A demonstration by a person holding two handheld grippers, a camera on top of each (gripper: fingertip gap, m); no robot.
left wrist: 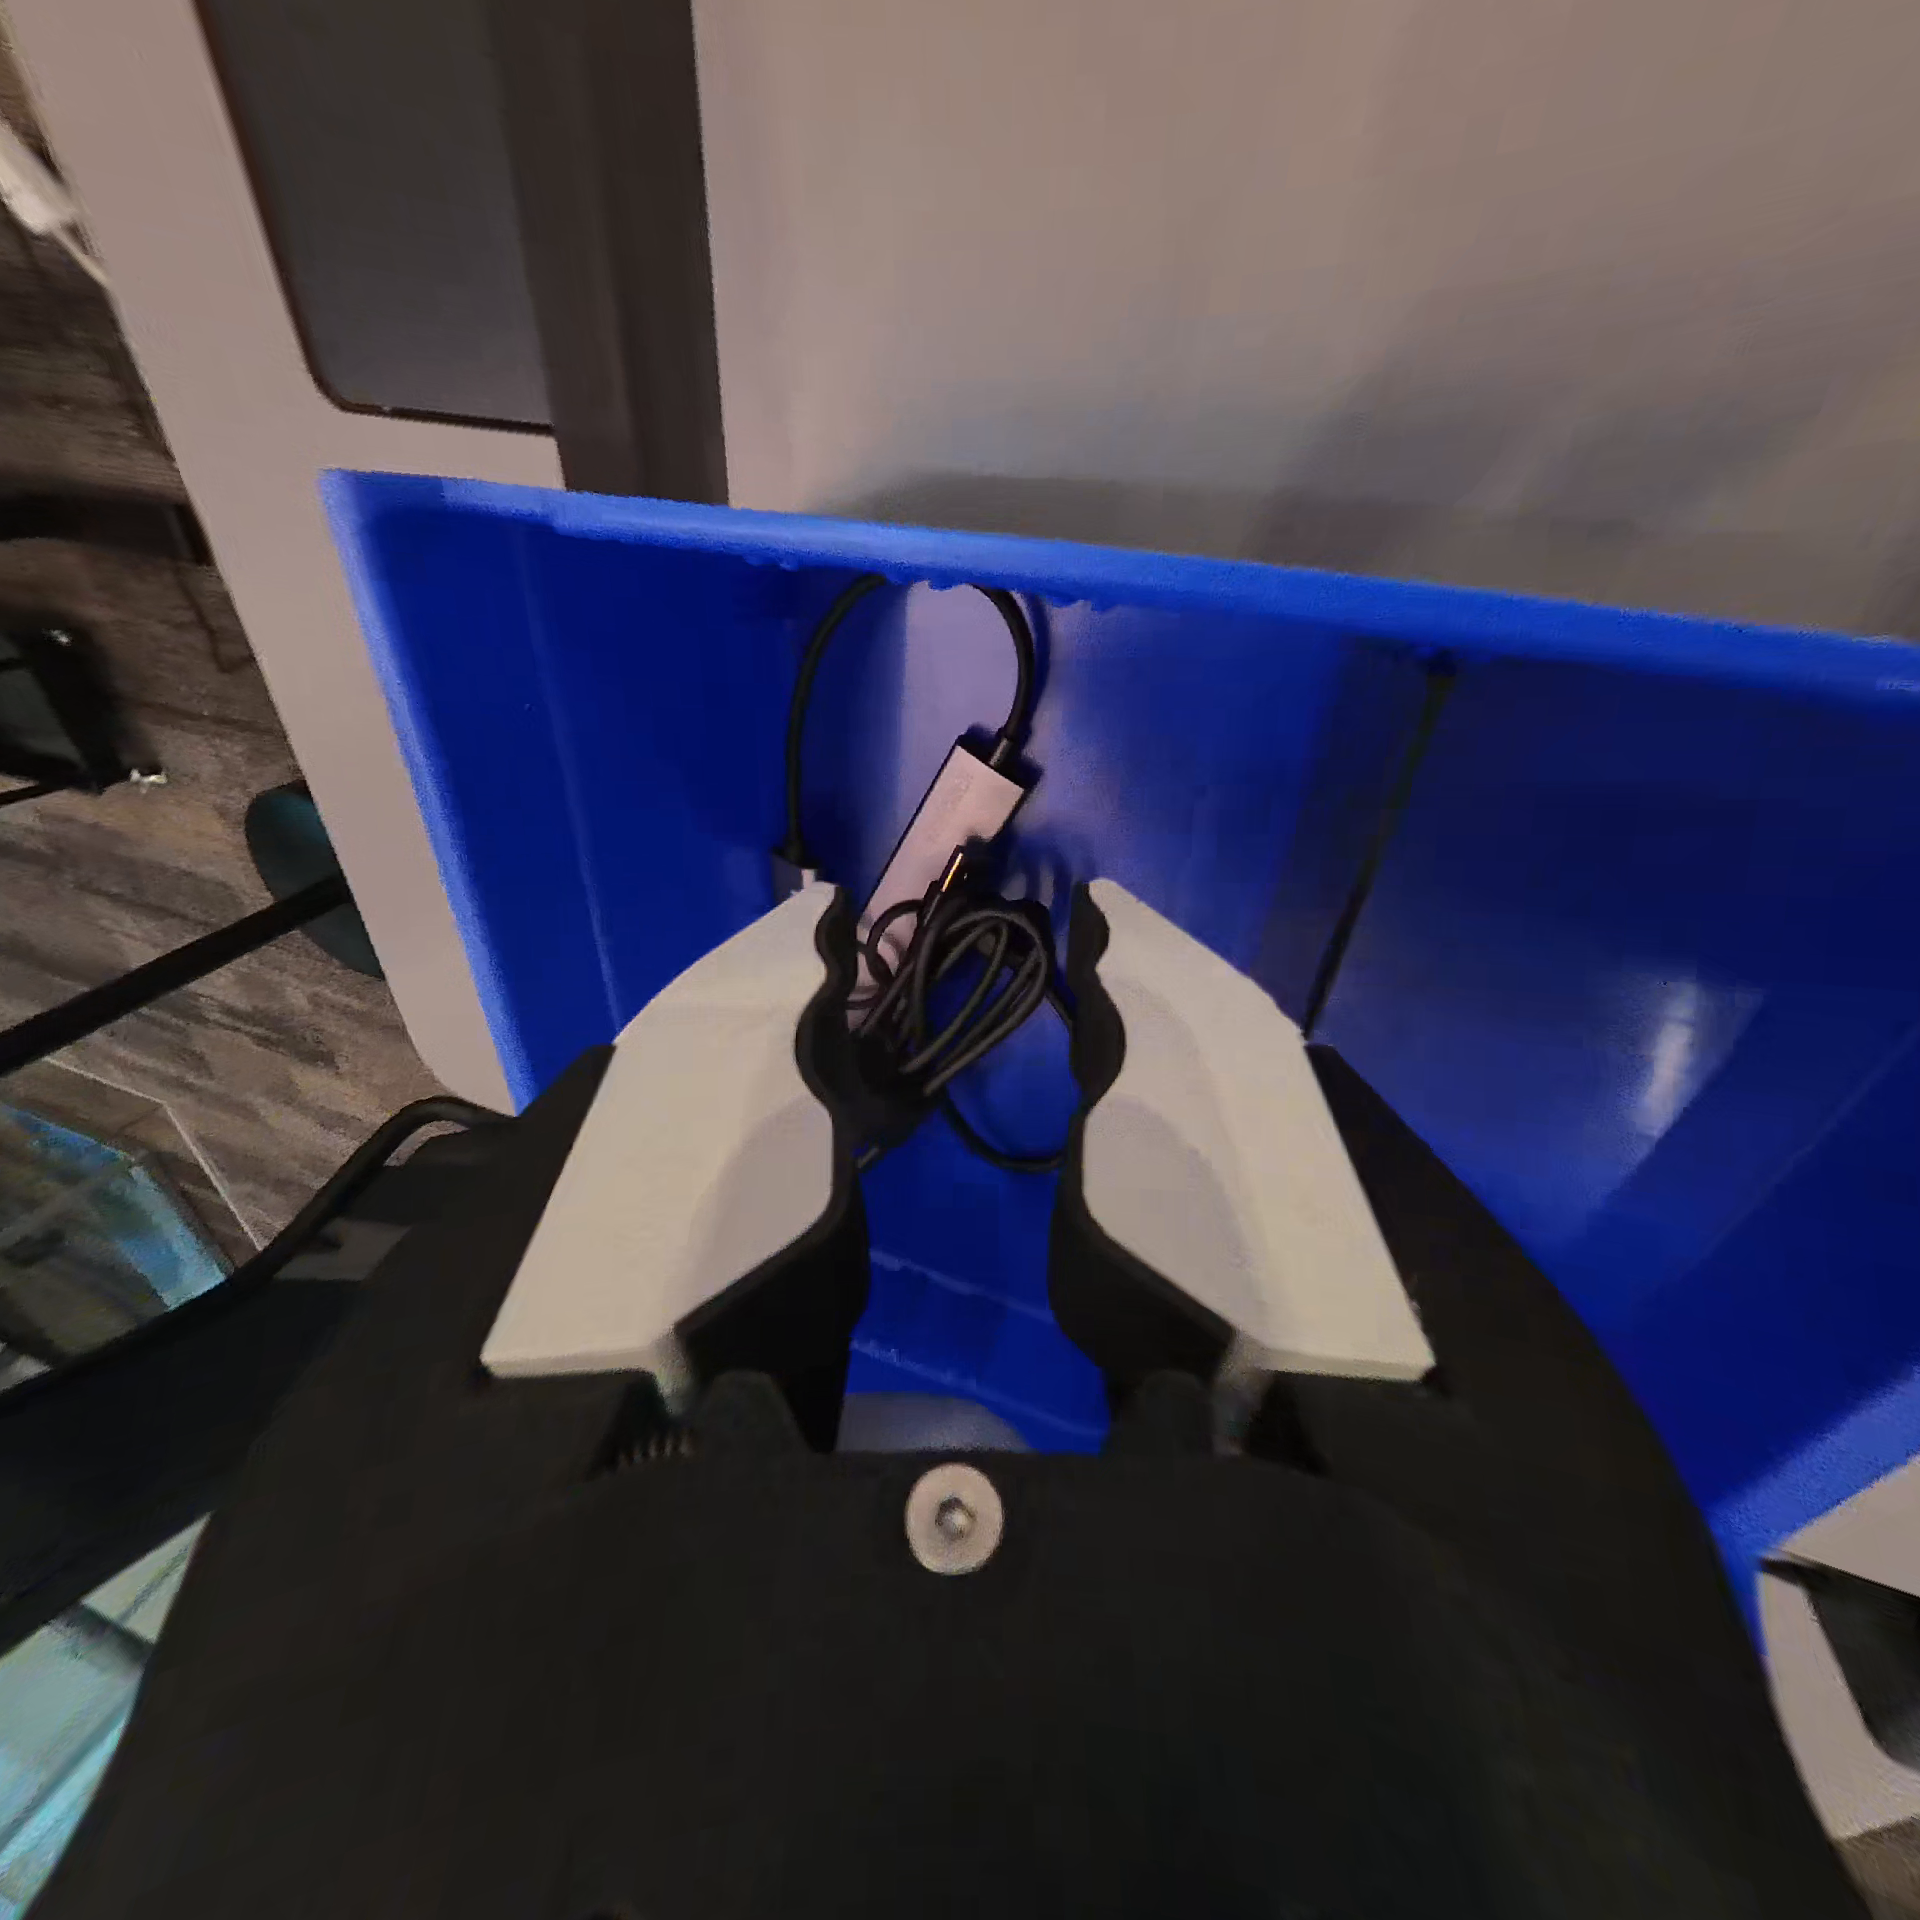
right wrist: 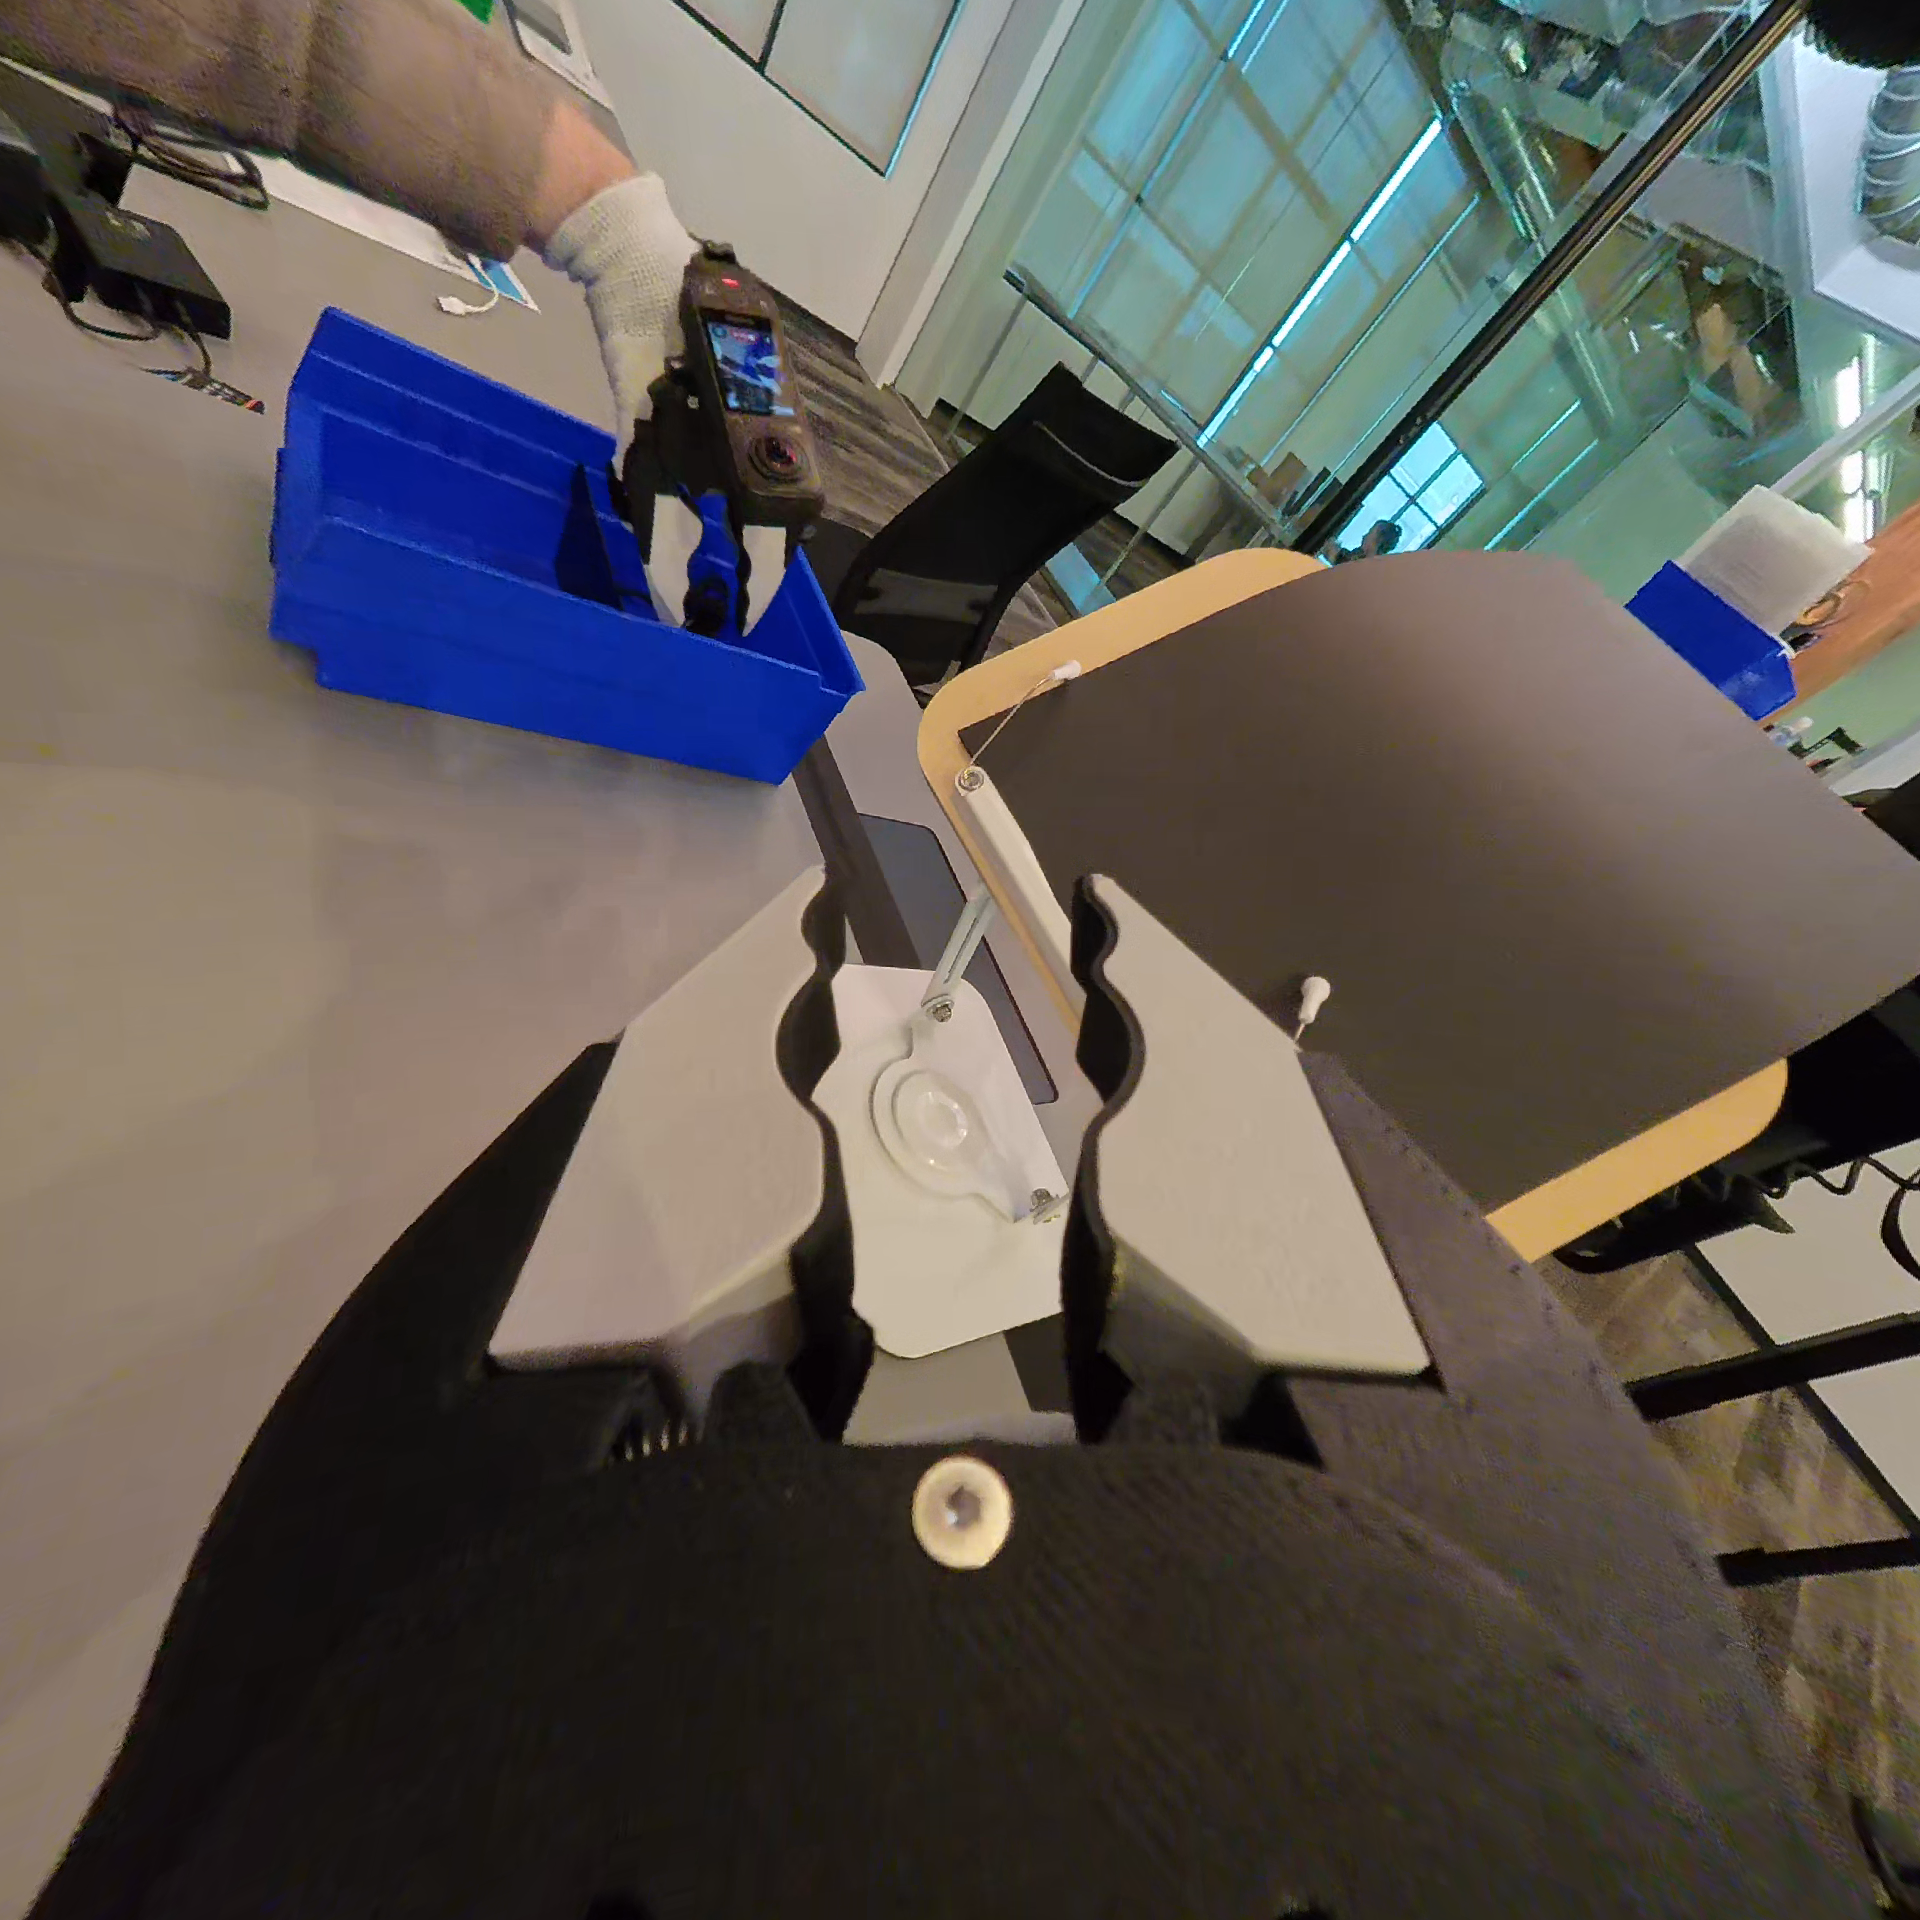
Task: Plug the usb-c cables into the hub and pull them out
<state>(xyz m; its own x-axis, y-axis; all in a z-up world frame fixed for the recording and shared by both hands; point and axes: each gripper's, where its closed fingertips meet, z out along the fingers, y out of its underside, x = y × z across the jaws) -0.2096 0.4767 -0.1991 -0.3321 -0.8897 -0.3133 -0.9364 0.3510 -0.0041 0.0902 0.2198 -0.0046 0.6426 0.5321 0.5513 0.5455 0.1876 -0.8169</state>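
A grey usb hub (left wrist: pixel 940 821) with its own black lead lies in the end compartment of a blue bin (left wrist: pixel 1558 935). A coiled black usb-c cable (left wrist: pixel 956 997) lies in front of the hub, its plug pointing at the hub. My left gripper (left wrist: pixel 956 914) is open, lowered into the bin, with its fingers on either side of the coil. In the right wrist view the left gripper (right wrist: pixel 712 618) shows inside the blue bin (right wrist: pixel 499 644), held by a gloved hand (right wrist: pixel 629 270). My right gripper (right wrist: pixel 945 904) is open and empty, away from the bin, over a white plate (right wrist: pixel 935 1226) at the table edge.
The bin sits on a grey table (right wrist: pixel 312 987) near its far edge, with a black divider (right wrist: pixel 587 540) inside. A black chair (right wrist: pixel 997 499) and a black panel with tan rim (right wrist: pixel 1455 852) stand beyond the table. Black devices with cables (right wrist: pixel 125 260) lie at the far left. The left gripper's tips are roughly 45 centimeters from the right gripper's. The right gripper is farther from the grey usb hub (left wrist: pixel 940 821), some 50 centimeters, than the left, some 7 centimeters.
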